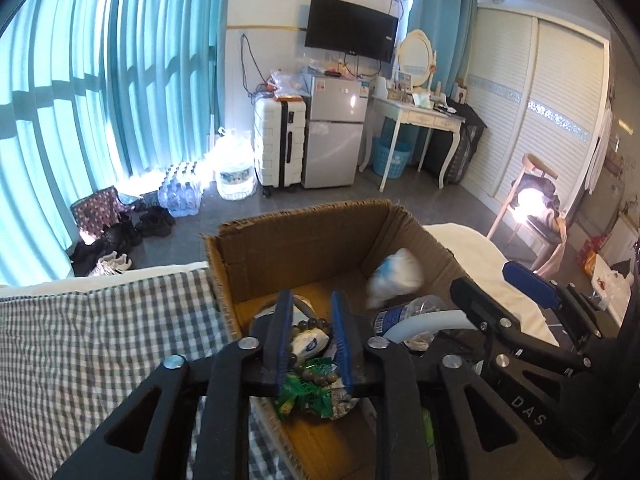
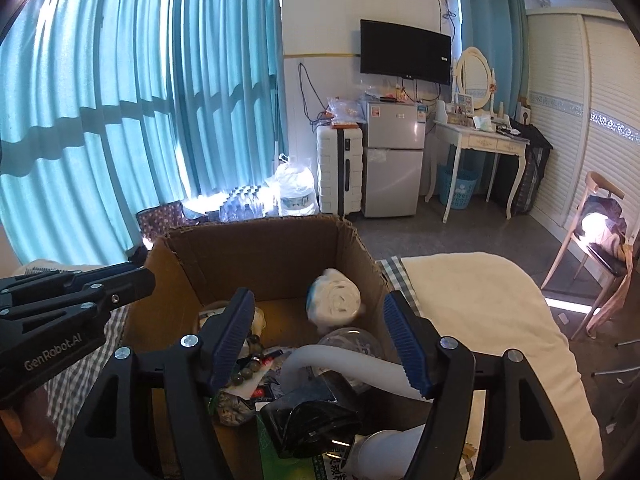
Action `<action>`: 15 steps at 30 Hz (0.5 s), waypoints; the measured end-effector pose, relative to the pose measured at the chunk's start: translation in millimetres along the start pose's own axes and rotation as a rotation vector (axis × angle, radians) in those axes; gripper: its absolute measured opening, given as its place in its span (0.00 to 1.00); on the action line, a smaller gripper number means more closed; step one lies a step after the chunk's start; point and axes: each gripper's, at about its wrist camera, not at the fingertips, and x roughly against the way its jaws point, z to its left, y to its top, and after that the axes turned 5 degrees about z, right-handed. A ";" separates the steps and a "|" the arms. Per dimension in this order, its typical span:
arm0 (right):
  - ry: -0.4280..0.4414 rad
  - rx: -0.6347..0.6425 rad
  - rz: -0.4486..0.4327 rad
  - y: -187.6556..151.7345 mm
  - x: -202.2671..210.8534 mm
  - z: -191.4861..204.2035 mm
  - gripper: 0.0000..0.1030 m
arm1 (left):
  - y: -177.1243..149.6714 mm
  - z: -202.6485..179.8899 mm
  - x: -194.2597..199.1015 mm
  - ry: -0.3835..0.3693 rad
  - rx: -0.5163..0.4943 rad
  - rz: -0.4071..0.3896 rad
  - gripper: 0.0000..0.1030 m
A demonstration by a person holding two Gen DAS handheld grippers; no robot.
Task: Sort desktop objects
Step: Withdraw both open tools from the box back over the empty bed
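An open cardboard box (image 1: pixel 304 240) (image 2: pixel 260 248) stands on the bed. Inside lie a brown bead bracelet (image 1: pixel 312 324) (image 2: pixel 250 360), a green packet (image 1: pixel 308 396), a clear bottle (image 1: pixel 412 312), a white-and-blue crumpled wad (image 2: pixel 336 300) and a black plug-like thing (image 2: pixel 316 412). My left gripper (image 1: pixel 310 295) hovers over the box's left part. Its jaws stand a narrow gap apart, and the pads press on nothing. My right gripper (image 2: pixel 318 294) is open wide over the box's right part. A curved white tube (image 2: pixel 344 364) lies under it and reaches its right finger.
A grey checked cloth (image 1: pixel 100 340) covers the bed left of the box, and a white blanket (image 2: pixel 480 300) lies to its right. Beyond the bed are shoes (image 1: pixel 112 248), water bottles, a white suitcase (image 1: pixel 280 140), a small fridge, a dressing table and a chair (image 2: pixel 600 240).
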 end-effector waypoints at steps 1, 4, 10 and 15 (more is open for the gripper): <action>0.001 0.003 -0.009 1.5 3.8 1.2 0.65 | -0.1 1.8 5.8 0.005 0.000 -0.008 0.28; 0.010 0.013 -0.037 6.4 18.3 7.9 0.66 | -1.1 7.1 25.2 0.019 0.004 -0.032 0.52; 0.025 0.015 -0.032 8.4 40.3 23.2 0.79 | -1.7 26.3 72.3 0.039 0.062 -0.114 0.92; 0.011 0.004 -0.052 15.7 62.3 30.1 0.90 | -4.4 44.0 112.4 0.081 0.069 -0.173 1.00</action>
